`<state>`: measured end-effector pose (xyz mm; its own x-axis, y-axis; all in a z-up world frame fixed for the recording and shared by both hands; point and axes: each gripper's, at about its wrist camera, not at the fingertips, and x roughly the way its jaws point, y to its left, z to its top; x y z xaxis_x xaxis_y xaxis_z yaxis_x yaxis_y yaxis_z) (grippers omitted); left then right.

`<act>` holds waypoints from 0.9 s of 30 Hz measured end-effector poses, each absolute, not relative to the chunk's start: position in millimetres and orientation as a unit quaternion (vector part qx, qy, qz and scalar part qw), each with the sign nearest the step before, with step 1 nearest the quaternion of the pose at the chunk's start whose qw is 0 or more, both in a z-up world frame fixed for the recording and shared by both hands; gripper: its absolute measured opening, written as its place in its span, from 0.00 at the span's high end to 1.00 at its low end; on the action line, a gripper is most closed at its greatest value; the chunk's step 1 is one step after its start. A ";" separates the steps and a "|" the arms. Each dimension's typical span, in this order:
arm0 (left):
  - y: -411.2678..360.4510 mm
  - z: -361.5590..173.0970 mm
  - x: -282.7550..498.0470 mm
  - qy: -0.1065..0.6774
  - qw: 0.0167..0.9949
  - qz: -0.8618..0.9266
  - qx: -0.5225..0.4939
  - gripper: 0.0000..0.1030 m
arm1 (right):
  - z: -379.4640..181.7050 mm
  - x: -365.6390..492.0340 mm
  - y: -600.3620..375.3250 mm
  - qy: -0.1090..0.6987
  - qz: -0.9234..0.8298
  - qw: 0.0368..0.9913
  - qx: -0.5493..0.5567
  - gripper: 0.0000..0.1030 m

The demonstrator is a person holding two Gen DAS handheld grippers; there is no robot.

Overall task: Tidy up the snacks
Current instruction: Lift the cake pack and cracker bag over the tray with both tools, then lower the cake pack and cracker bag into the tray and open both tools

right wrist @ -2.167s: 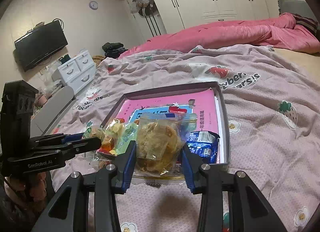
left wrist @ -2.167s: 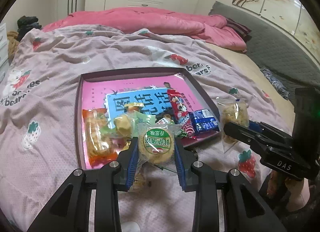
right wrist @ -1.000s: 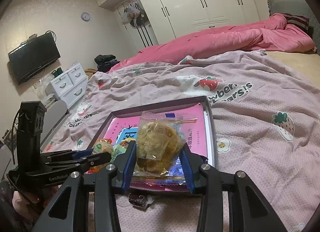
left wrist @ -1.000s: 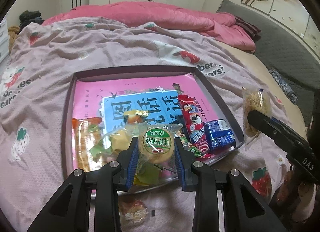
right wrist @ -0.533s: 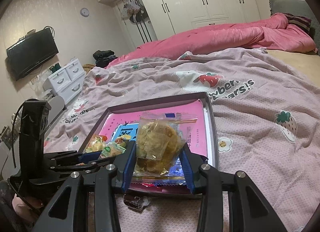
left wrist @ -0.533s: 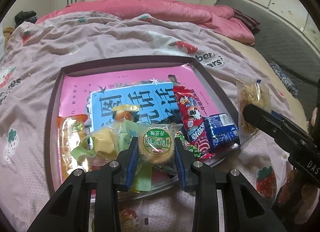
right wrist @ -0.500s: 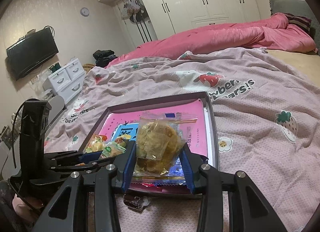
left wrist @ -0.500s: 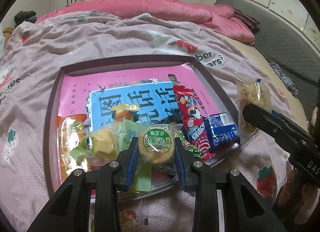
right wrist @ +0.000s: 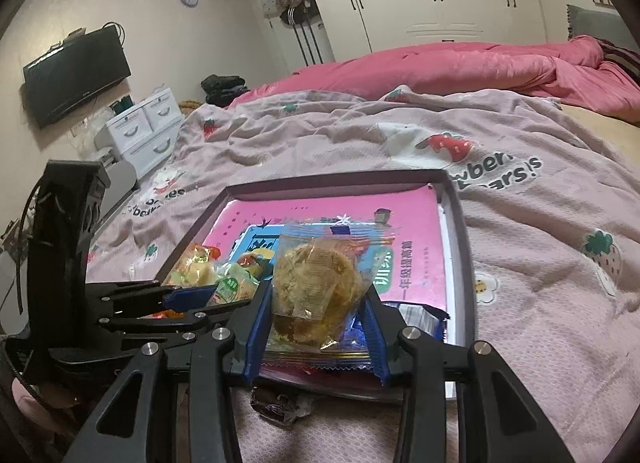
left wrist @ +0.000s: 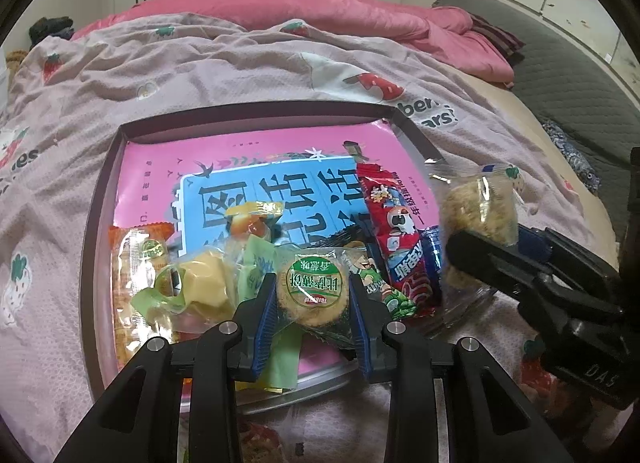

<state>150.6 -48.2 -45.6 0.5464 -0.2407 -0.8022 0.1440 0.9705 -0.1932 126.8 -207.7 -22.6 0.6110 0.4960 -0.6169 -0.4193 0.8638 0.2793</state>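
Most snacks already lie in the shallow tray (left wrist: pixel 100 199) on the bed, heaped at its near end over a pink book (left wrist: pixel 280 147). The left gripper (left wrist: pixel 312 299) pinches a round green-labelled biscuit pack (left wrist: pixel 314 287) above that heap. The right gripper (right wrist: pixel 316 303) pinches a clear-bagged cookie (right wrist: pixel 316 283) over the tray's near right corner. Neither is released yet, and a dark wrapper (right wrist: pixel 280 409) lies outside, just before the tray's near edge.

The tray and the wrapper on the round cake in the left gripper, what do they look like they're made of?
The tray looks like stiff cardboard, maybe a box lid: thin, straight dark walls with a matte finish. The round cake's wrapper, held in the left gripper, looks like clear glossy plastic film: it crinkles and glints.
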 end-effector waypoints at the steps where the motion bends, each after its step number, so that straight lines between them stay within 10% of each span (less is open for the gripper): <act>1: -48.1 -46.1 150.5 0.464 0.878 -0.110 -0.053 0.66 | -24.3 127.6 -206.4 0.362 0.256 0.895 0.052 0.59; 27: -46.5 -47.2 150.9 0.464 0.877 -0.109 -0.056 0.66 | -38.3 139.2 -197.7 0.377 0.263 0.887 0.051 0.58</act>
<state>150.9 -46.5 -47.2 0.5455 -0.2427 -0.8022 0.1392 0.9701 -0.1988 139.2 -197.7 -38.3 0.5774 0.5053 -0.6413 -0.4279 0.8562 0.2894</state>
